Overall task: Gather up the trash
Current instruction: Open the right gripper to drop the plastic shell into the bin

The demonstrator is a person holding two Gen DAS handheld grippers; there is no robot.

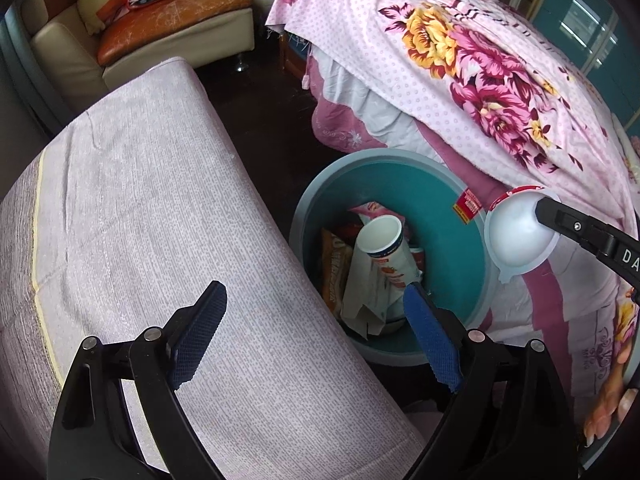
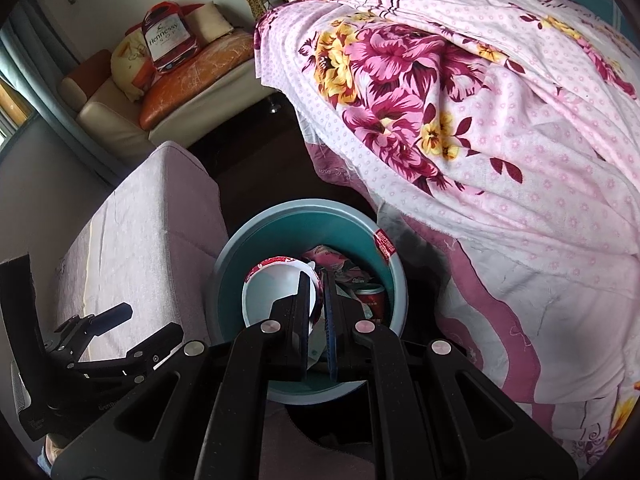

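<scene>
**Trash bowl held over the bin, left gripper empty**

Trash in hand is a white disposable bowl with a red printed rim. We hold it in the right gripper, whose jaws are pressed together on the bowl's wall, one finger inside and one outside. In the right wrist view the bowl hangs above the mouth of the teal bin. In the left wrist view the same bowl appears at the bin's right rim, against the bed's hanging sheet.

Our left gripper stands spread wide with nothing between its blue pads. One pad lies over the lilac cushioned seat; the other lies over the near edge of the bin.

Bin contents, as seen from the left wrist:
- a white paper cup, tilted, mouth up
- an orange snack wrapper against the left wall
- crumpled pale paper below the cup

From the right wrist we also see a red can inside the bin. A red sticker sits on the bin's rim.

The bin stands on dark floor between the lilac seat and the bed, which carries a pink floral sheet. A sofa with an orange cushion stands well apart in the background.
</scene>
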